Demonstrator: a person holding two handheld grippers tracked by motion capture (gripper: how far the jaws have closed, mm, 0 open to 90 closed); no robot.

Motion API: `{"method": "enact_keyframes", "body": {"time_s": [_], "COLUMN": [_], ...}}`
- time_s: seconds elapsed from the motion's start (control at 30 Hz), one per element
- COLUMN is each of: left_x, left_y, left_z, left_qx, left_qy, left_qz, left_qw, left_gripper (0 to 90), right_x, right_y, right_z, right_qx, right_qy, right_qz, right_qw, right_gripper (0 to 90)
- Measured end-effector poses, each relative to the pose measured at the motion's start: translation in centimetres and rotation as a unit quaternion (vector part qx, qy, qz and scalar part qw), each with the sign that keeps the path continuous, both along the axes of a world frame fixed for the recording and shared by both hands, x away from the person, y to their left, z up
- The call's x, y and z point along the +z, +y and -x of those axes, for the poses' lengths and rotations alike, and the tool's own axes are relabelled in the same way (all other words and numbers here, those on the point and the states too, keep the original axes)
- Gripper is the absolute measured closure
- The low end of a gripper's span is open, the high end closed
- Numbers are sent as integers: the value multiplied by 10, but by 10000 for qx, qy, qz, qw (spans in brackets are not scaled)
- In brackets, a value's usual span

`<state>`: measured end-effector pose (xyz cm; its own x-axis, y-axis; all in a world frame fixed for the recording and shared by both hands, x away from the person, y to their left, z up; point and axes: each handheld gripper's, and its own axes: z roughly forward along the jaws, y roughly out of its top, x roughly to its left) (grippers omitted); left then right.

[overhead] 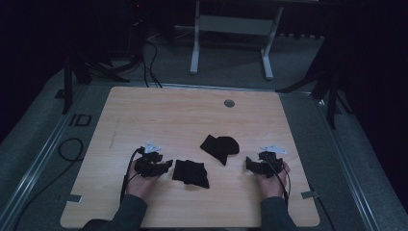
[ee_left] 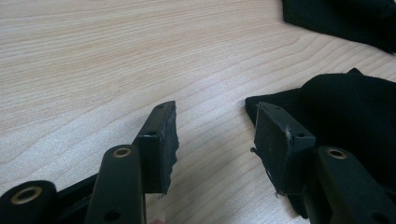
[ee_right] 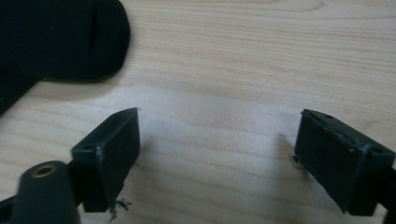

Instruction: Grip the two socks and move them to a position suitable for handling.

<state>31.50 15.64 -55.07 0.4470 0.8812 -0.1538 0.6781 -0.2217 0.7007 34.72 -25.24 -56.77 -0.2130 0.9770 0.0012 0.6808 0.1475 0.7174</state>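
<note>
1. The high view is dim; the table (overhead: 192, 115) catches light while the surroundings sink into near black.
2. Both gripper views are brighter, with soft shadows.
3. Near jaws look slightly blurred, perhaps out of focus.

hand-held gripper (ee_right: 217, 158): jaws apart, nothing between | black cloth (ee_right: 60, 39): upper left | wooden table (ee_right: 261, 56)

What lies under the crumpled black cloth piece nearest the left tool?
The crumpled black cloth piece rests directly on the light wooden table; bare wood shows around its edges. Anything beneath its folds is covered and cannot be seen.
</note>
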Motion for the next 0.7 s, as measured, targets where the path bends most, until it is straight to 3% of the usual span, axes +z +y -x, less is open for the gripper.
{"method": "enact_keyframes", "body": {"time_s": [0.13, 0.2, 0.3, 0.5, 0.53, 0.6, 0.63, 0.7], "left_x": [1, 1, 1, 1, 1, 2, 2, 2], "left_y": [-2, -2, -2, -1, -1, -1, -2, -2], "left_z": [1, 2, 2, 1, 1, 2, 2, 2], "left_qx": [-48, -61, -48, -35, -40, -45, -52, -60], "left_qy": [-30, -60, -77, -64, -62, -62, -62, -59], "left_qz": [-36, -57, -56, -40, -37, -42, -43, -40], "left_qw": [10000, 9999, 9999, 10000, 10000, 10000, 10000, 10000], "left_gripper": [492, 484, 480, 481, 481, 481, 482, 496], "right_x": [3, 5, 8, 16, 19, 20, 23, 25], "right_y": [0, 1, 3, 12, 18, 21, 29, 33], "right_z": [3, 8, 14, 20, 23, 24, 27, 28], "right_qx": [34, 89, 235, 680, 863, 954, 1174, 1243], "right_qy": [91, 95, 44, 81, 141, 158, 167, 155], "right_qz": [17, 25, 4, -38, 27, 49, 95, 127], "right_qw": [10000, 9999, 9997, 9976, 9962, 9953, 9929, 9920], "right_gripper": [206, 336, 400, 496, 541, 577, 614, 631]}}
